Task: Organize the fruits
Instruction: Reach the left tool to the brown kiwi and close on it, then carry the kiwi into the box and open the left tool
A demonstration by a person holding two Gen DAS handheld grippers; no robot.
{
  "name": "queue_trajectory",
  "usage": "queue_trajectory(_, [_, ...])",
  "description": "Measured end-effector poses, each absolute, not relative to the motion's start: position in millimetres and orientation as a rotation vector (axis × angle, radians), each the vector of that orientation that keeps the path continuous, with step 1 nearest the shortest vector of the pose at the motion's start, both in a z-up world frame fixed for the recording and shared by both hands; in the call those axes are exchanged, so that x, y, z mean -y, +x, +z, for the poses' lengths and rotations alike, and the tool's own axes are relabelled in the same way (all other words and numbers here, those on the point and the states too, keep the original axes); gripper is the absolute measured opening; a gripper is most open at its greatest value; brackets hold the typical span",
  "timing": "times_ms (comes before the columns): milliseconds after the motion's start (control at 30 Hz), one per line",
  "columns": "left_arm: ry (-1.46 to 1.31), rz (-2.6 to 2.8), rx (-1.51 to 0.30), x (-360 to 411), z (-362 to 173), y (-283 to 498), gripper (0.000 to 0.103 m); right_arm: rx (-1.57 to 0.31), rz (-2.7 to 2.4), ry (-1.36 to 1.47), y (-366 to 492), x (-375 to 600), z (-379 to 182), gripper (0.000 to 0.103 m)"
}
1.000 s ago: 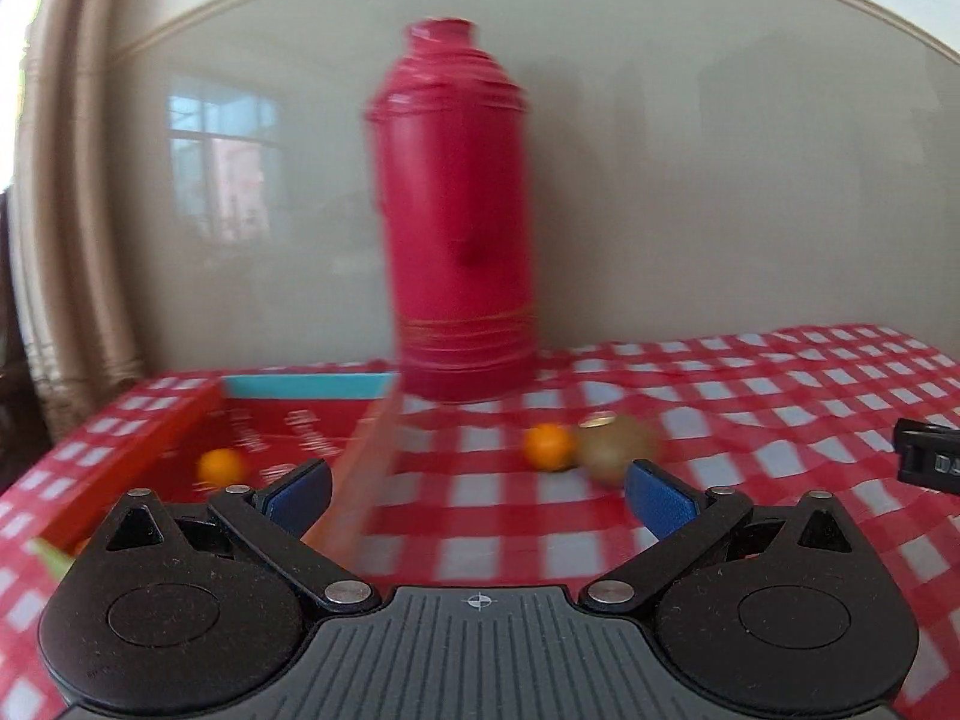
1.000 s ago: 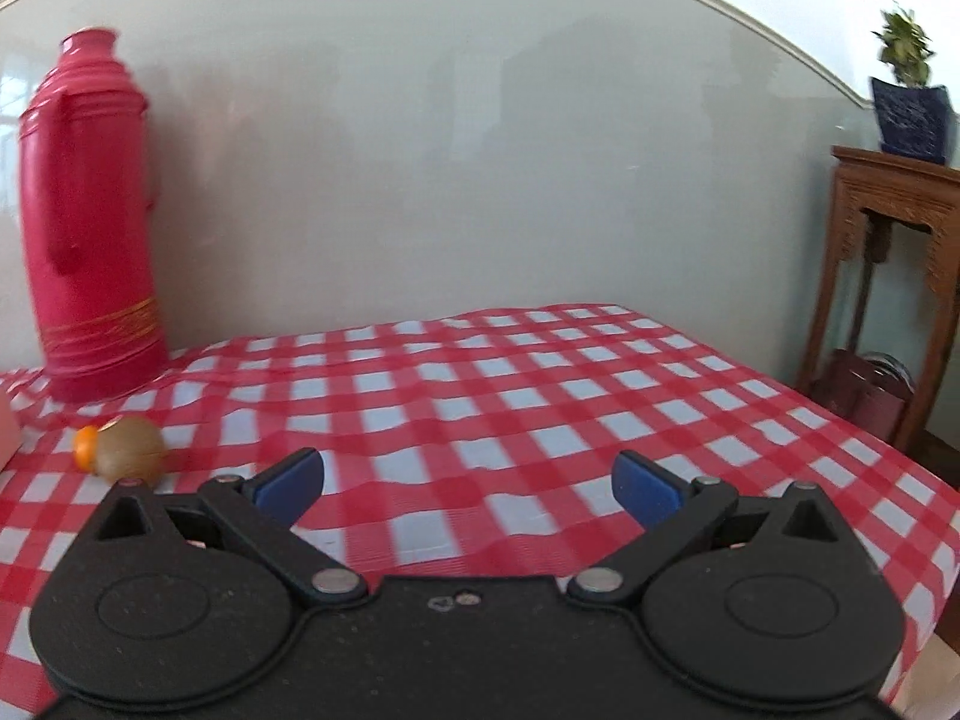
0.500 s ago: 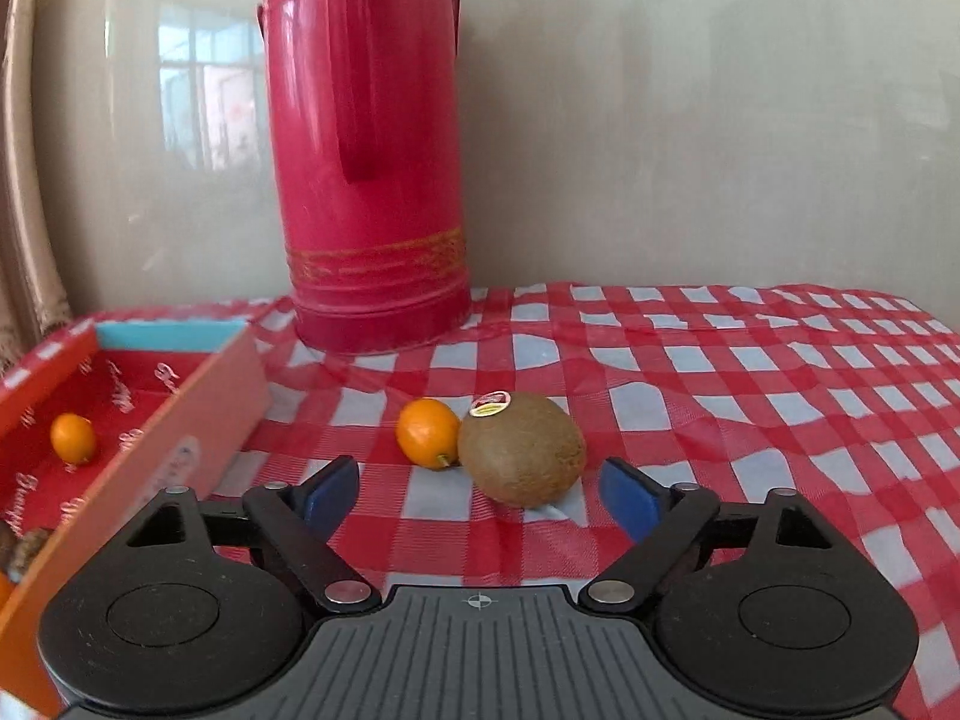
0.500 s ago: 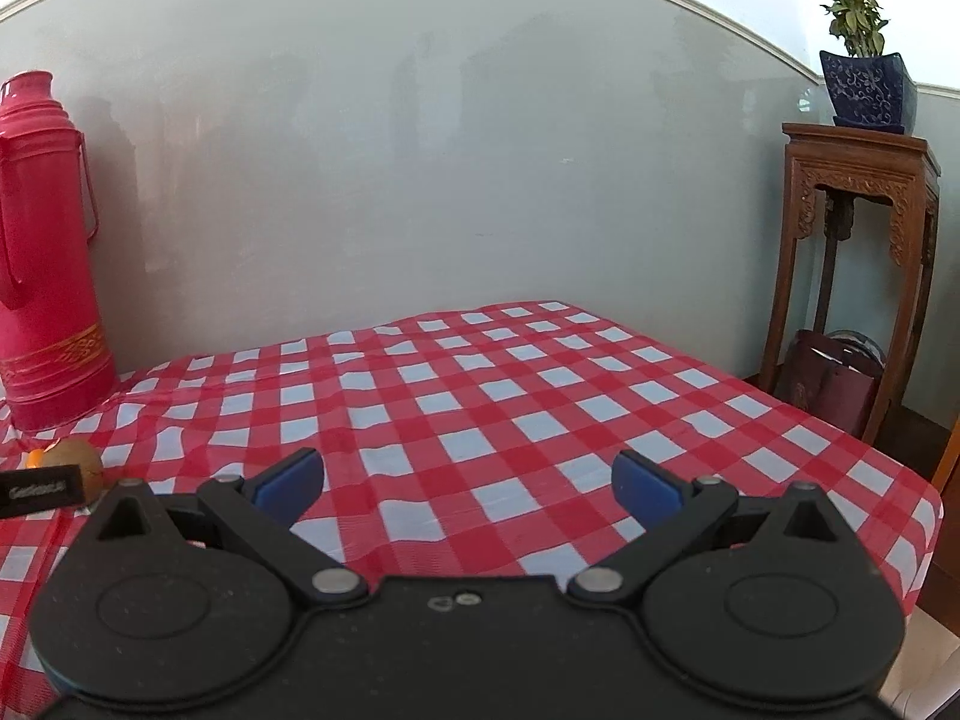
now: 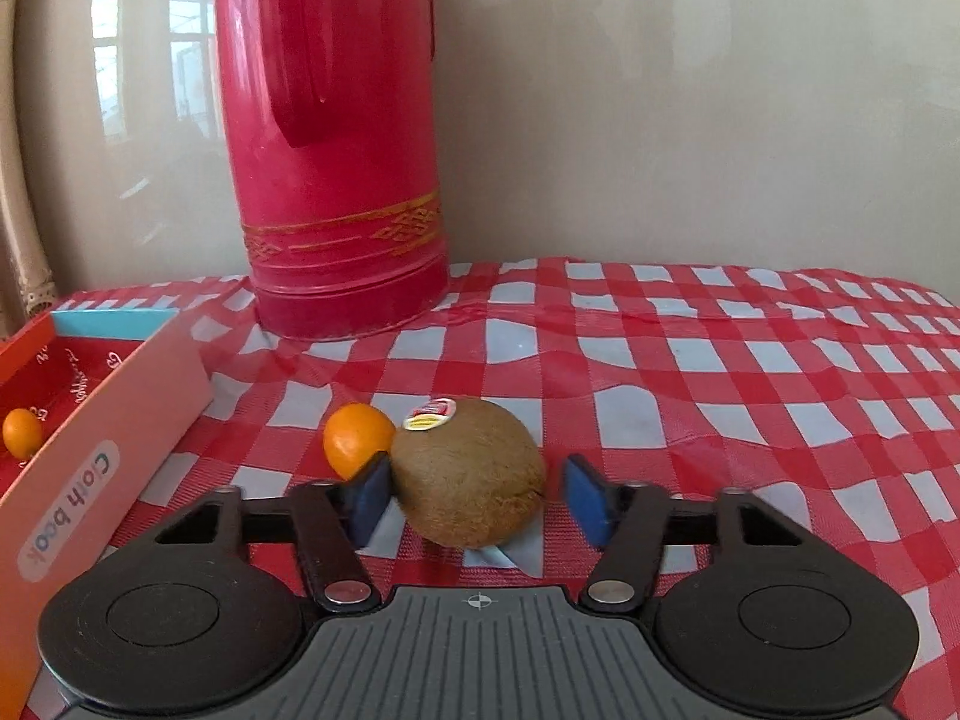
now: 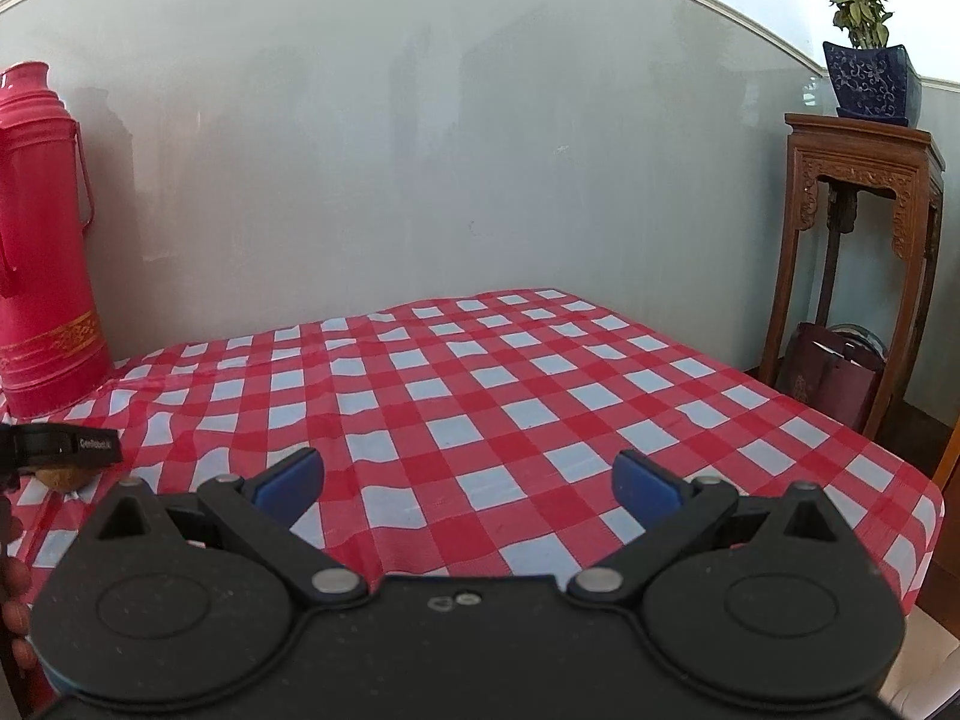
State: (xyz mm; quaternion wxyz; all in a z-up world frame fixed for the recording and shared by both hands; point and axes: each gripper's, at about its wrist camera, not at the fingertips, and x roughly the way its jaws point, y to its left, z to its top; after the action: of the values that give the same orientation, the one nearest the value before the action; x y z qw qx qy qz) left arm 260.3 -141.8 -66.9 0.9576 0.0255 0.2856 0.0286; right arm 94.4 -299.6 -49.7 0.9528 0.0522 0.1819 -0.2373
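- The pale pink outer wall of the orange cardboard box (image 5: 102, 468) carried a white rounded label reading "Cloth book".
- The small red-and-yellow sticker (image 5: 428, 414) on the brown fuzzy kiwi (image 5: 471, 483) had print too small to read.
- Cursive writing on the box's red inside was illegible.

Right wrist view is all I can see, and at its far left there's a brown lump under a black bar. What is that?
Observer: It is a kiwi with a sticker on top, lying on the cloth between the open fingers of the left gripper.
Visitor: So it is grabbed?
Observer: Not yet. The fingers are apart, with cloth showing between the right-side one and the skin.
Visitor: Any other fruit nearby?
Observer: A small orange sits right against the kiwi's left side, and a second orange lies inside the red box further left.
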Motion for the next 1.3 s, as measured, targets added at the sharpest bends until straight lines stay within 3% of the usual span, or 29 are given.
queue_trajectory(633, [0.020,-0.011,-0.481,97,-42,209,0.047,-0.353,-0.417,0.073,100,275,-44,0.097])
queue_trajectory(933, [0.030,0.187,-0.420,-1,-11,182,0.047,-0.338,-0.301,0.051,107,233,-41,0.097])
queue_trajectory(1300, [-0.060,0.373,-0.573,-99,-41,198,0.047,-0.343,-0.148,0.012,120,168,-41,0.097])
